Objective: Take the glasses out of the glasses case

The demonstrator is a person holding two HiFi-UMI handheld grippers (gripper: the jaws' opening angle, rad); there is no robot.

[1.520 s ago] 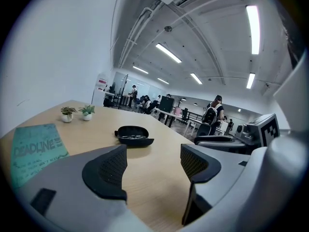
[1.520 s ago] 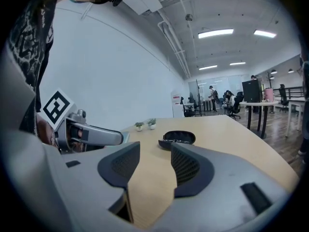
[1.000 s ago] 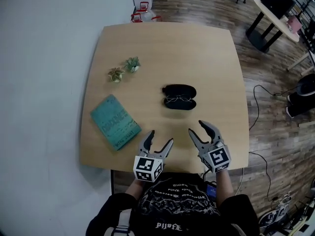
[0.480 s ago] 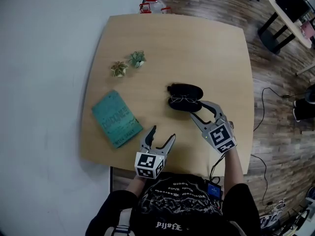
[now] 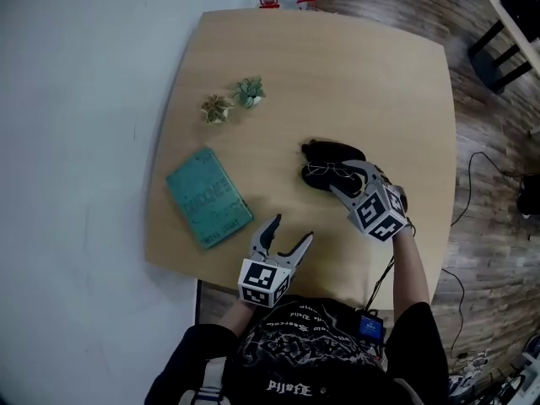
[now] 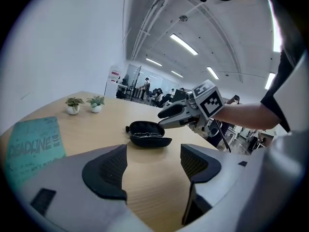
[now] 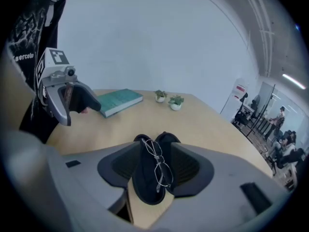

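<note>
The black glasses case [image 5: 331, 164] lies open mid-table with the thin metal glasses [image 5: 325, 172] inside it. My right gripper [image 5: 348, 178] hangs over the case's near right end, tilted down and open. In the right gripper view the case [image 7: 145, 190] and the glasses [image 7: 159, 166] show between the two pads; I cannot tell whether anything touches. My left gripper [image 5: 291, 229] stays open and empty near the front edge, well short of the case [image 6: 147, 134].
A teal book [image 5: 208, 197] lies at the table's left. Two small potted plants [image 5: 217, 108] [image 5: 249, 93] stand behind it. The wooden table [image 5: 371, 83] ends close to the right of the case. A white wall is on the left, wood floor on the right.
My right gripper has moved from the front edge forward and down to the case, rolling as it went. The left gripper has shifted only slightly.
</note>
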